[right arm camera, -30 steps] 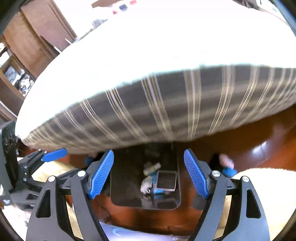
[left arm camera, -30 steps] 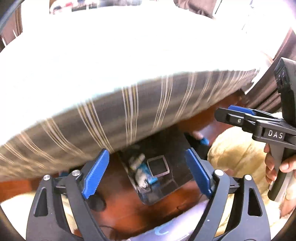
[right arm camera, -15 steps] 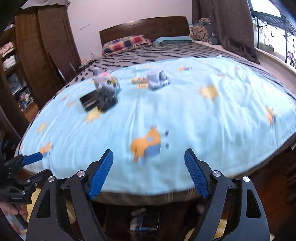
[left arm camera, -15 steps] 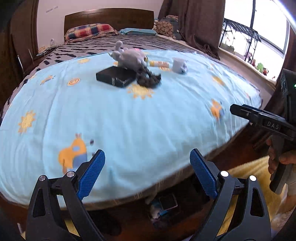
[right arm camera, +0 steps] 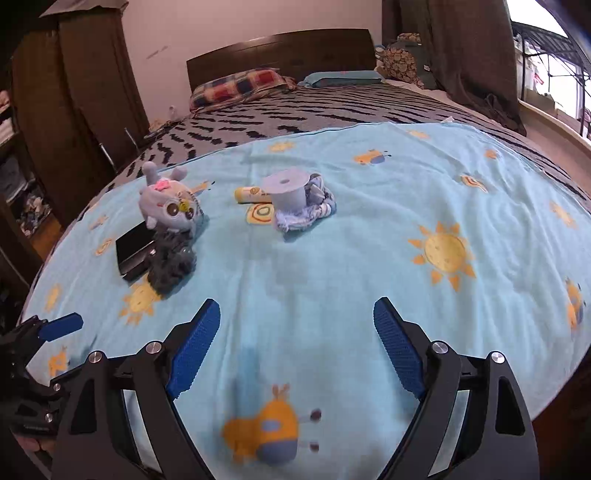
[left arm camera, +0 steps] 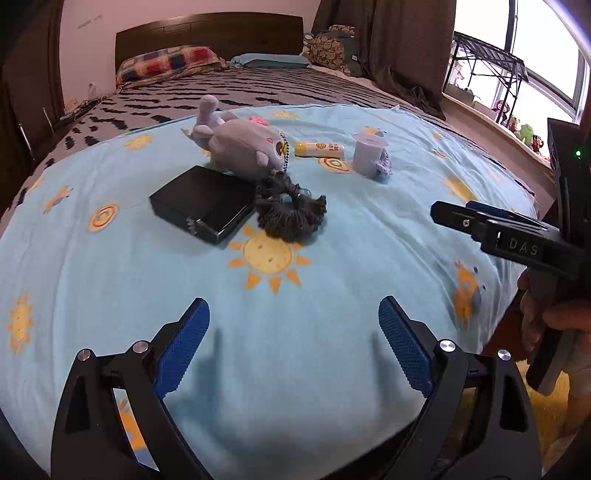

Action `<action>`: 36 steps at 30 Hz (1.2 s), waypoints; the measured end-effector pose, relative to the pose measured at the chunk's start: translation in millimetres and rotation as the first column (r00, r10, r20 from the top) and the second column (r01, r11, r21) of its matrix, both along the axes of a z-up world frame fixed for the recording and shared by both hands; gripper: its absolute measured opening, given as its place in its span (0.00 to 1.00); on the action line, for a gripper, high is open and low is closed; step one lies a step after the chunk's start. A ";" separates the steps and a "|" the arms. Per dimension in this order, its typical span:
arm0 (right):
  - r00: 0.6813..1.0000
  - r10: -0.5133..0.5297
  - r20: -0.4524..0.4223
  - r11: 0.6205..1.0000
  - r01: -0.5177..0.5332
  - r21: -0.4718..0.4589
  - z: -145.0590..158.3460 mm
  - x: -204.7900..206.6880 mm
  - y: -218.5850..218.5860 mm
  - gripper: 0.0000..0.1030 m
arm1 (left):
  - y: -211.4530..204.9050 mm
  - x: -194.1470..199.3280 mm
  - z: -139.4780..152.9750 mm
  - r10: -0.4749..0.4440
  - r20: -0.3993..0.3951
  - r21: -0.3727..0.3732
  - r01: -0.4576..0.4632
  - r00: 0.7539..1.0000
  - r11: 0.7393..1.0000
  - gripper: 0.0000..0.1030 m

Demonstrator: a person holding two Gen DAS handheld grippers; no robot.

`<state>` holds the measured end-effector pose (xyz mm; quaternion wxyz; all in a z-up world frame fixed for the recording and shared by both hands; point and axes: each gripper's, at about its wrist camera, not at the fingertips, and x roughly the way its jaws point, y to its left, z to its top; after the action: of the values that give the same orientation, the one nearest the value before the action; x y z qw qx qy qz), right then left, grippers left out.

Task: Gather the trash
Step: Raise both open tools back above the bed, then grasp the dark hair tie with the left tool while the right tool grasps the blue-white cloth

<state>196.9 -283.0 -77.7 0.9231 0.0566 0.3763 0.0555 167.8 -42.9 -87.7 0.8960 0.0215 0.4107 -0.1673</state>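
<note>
A light blue sheet [left arm camera: 295,354] printed with suns covers the near part of the bed. On it lie a grey plush toy [left arm camera: 236,147] [right arm camera: 168,203], a black box [left arm camera: 199,203] [right arm camera: 135,247], a dark fuzzy bundle [left arm camera: 288,210] [right arm camera: 171,262], a yellow tube [left arm camera: 319,149] [right arm camera: 251,195], and a pale roll-shaped cup [left arm camera: 367,153] [right arm camera: 288,192] beside crumpled blue cloth [right arm camera: 314,210]. My left gripper [left arm camera: 293,306] hangs open and empty over the sheet's near edge. My right gripper [right arm camera: 297,306] is likewise open and empty. Each shows in the other's view, the right gripper [left arm camera: 454,214] and the left gripper [right arm camera: 61,326].
A dark headboard [left arm camera: 207,33] and plaid pillow [left arm camera: 166,62] lie at the far end. A dark wardrobe [right arm camera: 74,92] stands on the left. Curtains [left arm camera: 410,48], a window ledge and a metal rack [left arm camera: 487,74] are on the right. A yellow rug [left arm camera: 546,398] lies below the bed's right corner.
Both grippers have risen from the black bin under the bed's edge to above the mattress. The bin has dropped out of view and the bed top has come into sight.
</note>
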 end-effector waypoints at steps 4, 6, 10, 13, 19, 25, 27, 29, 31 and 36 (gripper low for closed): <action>1.000 0.016 -0.015 1.000 -0.016 -0.025 -5.5 29.8 4.9 0.71 | -13.5 29.0 -6.8 -0.001 -0.023 0.000 0.001 1.000 1.000 0.79; 0.999 0.027 -0.017 0.999 -0.028 -0.039 -5.5 39.9 8.5 0.69 | -18.2 42.9 -8.8 0.001 -0.037 -0.009 -0.001 0.999 1.000 0.76; 0.999 0.043 -0.017 0.997 -0.044 -0.067 -5.2 60.4 18.1 0.63 | -26.3 64.3 -12.4 -0.002 -0.064 -0.010 0.001 0.998 1.000 0.67; 0.998 0.051 -0.027 0.996 -0.052 -0.067 -7.8 73.9 21.9 0.53 | -30.7 75.4 -15.6 -0.002 -0.073 -0.005 0.001 0.997 1.000 0.66; 0.998 0.059 -0.038 0.995 -0.061 -0.078 -12.4 89.9 24.6 0.35 | -36.1 93.7 -18.4 -0.011 -0.067 0.016 0.012 0.998 1.000 0.54; 0.998 0.062 -0.030 0.995 -0.064 -0.083 -10.6 88.3 22.0 0.13 | -34.0 96.2 -16.3 -0.025 -0.070 0.001 0.025 0.997 1.000 0.25; 0.998 0.060 -0.025 0.994 -0.062 -0.085 -8.1 82.1 20.5 0.10 | -34.4 90.6 -15.6 -0.036 -0.070 0.000 0.036 0.997 0.999 0.18; 0.998 0.060 -0.024 0.994 -0.062 -0.094 -5.9 75.0 19.8 0.10 | -34.7 84.1 -15.1 -0.048 -0.068 -0.002 0.048 0.997 0.999 0.14; 0.998 0.062 -0.023 0.994 -0.063 -0.091 -3.5 67.4 17.8 0.09 | -34.8 76.0 -14.8 -0.055 -0.068 -0.003 0.055 0.996 0.998 0.12; 0.998 0.068 -0.004 0.995 -0.068 -0.078 8.9 38.3 15.0 0.08 | -33.2 49.8 -11.7 -0.071 -0.061 -0.012 0.070 0.996 0.997 0.09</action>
<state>235.2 -268.0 -68.7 0.9219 0.0075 0.3806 0.0722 217.6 -76.2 -99.4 0.8767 0.0265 0.4360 -0.2013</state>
